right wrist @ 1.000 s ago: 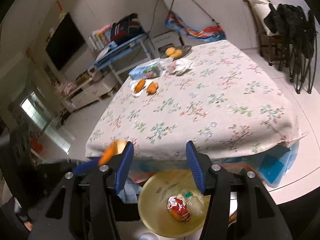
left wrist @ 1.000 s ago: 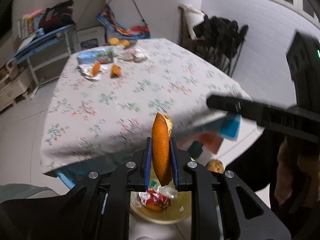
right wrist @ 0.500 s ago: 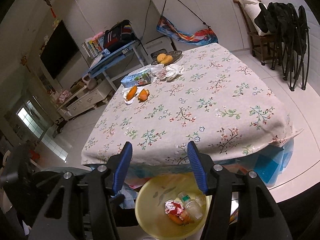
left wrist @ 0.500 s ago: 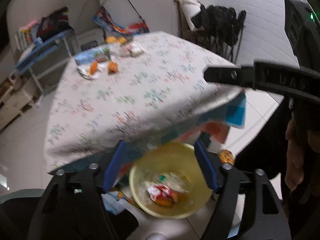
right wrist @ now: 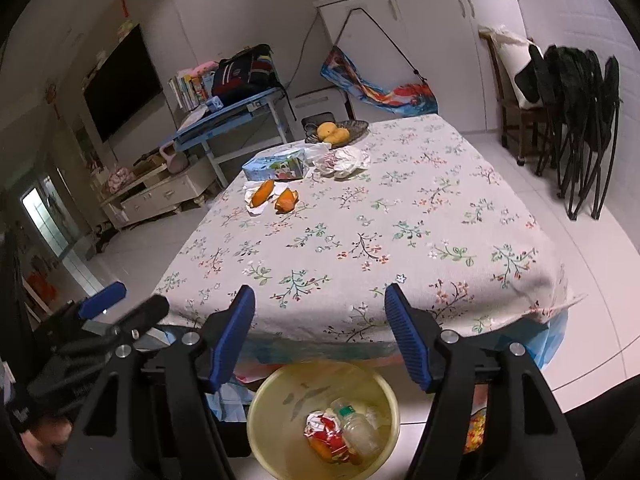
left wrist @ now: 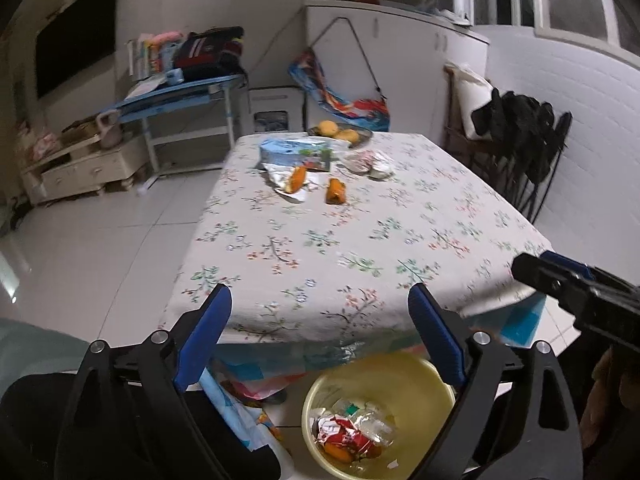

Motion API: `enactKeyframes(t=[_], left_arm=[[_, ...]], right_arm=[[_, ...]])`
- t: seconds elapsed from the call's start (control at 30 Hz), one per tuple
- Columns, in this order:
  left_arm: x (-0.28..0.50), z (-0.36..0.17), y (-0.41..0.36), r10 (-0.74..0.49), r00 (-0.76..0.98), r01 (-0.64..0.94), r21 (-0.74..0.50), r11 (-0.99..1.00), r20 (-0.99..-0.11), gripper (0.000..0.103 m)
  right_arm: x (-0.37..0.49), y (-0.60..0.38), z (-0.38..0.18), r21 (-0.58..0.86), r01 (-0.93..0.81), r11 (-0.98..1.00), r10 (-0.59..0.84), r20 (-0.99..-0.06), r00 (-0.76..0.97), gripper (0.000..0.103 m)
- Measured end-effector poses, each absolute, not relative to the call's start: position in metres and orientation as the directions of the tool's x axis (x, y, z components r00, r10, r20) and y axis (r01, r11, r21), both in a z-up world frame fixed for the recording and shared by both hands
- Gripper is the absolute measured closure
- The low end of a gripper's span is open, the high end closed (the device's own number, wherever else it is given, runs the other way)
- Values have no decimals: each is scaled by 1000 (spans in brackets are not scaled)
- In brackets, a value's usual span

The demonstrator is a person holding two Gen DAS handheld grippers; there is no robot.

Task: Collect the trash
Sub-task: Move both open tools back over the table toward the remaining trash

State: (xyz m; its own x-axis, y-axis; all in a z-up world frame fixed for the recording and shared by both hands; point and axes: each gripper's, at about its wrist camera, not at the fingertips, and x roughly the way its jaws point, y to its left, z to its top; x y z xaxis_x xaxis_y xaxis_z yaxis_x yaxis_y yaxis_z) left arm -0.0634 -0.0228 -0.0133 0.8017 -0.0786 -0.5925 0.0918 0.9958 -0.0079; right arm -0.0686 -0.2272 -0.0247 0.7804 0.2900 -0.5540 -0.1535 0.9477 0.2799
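Both tools, left (left wrist: 320, 332) and right (right wrist: 320, 332), gape empty, jaws just widened, above the yellow bin (right wrist: 280, 400) of trash on the floor below the counter's (right wrist: 360, 240) near edge; two orange peels (right wrist: 286, 200) lie toward its far left corner beside a tissue box (right wrist: 276, 164)

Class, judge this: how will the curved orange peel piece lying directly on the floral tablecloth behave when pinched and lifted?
The curved orange peel piece probably weighs little and flexes, being thin rind. Its arched shape may rock or skid across the floral tablecloth if nudged.
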Motion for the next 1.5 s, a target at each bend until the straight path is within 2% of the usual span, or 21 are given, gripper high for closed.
enactKeyframes(t=[0.77,1.0,1.5], left_arm=[[-60,-5,-27,-67,824,76,-6,997,-563,13],[-40,2,-16,-52,828,41,-32,999,-559,11],[3,12,3,10,835,-28,-23,999,-550,9]], right_arm=[[-63,-212,-14,254,-198,947,308,-535,787,34],[-44,-208,-5,228,-222,948,312,-526,791,31],[-16,-204,-7,229,-240,943,328,-540,775,31]])
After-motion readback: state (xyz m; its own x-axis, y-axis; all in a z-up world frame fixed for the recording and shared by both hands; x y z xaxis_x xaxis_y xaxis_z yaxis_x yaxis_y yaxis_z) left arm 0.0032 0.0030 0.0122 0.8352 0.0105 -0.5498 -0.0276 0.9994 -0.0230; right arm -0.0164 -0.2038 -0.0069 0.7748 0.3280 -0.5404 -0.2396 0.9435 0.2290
